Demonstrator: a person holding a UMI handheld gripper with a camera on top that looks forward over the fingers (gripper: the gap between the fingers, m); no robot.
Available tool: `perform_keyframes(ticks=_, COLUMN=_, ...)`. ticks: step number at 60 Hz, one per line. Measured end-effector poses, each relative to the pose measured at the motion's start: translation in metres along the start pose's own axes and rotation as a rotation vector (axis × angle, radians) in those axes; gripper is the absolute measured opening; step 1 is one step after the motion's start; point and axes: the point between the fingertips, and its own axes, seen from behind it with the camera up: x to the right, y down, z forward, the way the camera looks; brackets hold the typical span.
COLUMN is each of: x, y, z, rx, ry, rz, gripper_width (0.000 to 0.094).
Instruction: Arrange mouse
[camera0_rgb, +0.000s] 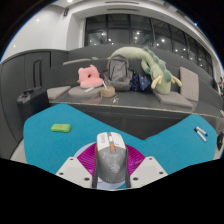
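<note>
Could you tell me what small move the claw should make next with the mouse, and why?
Probably carry it forward and set it down: the claw looks shut on the grey mouse, apparently lifted above the blue mat, whose surface beyond the fingers is bare.

Blue desk mat (60, 145) spread across the near surface. Small green object (62, 128) lying on it at the left, a white marker (201, 132) on it at the far right. Grey sofa (170, 98) further back, beyond the mat. Pink plush toy (89, 76) on the sofa at the left, grey bag (119, 70) beside it, long pale-green plush (147, 65) draped to the right. Dark windows (135, 28) along the far wall.
</note>
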Motion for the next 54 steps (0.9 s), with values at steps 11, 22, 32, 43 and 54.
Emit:
perform_keyframes(ticks=11, x=-0.021, y=0.060, z=0.053, rx=-0.117, ry=0.025, rz=0.035, gripper_width=0.0369)
perform_keyframes(ticks=22, x=-0.021, y=0.076, z=0.063, rx=-0.126, ry=0.046, rz=0.014, gripper_width=0.0432)
perform_keyframes(ticks=32, x=-0.014, y=0.072, z=0.061, rx=-0.086, ry=0.097, rz=-0.011, gripper_width=0.0868)
perform_keyframes(ticks=43, x=-0.001, y=0.079, z=0.008, rx=-0.098, ry=0.118, rz=-0.008, gripper_width=0.0853)
perform_keyframes(ticks=54, x=0.013, y=0.101, z=-0.112, rx=-0.062, ry=0.094, rz=0.044, gripper_width=0.0853)
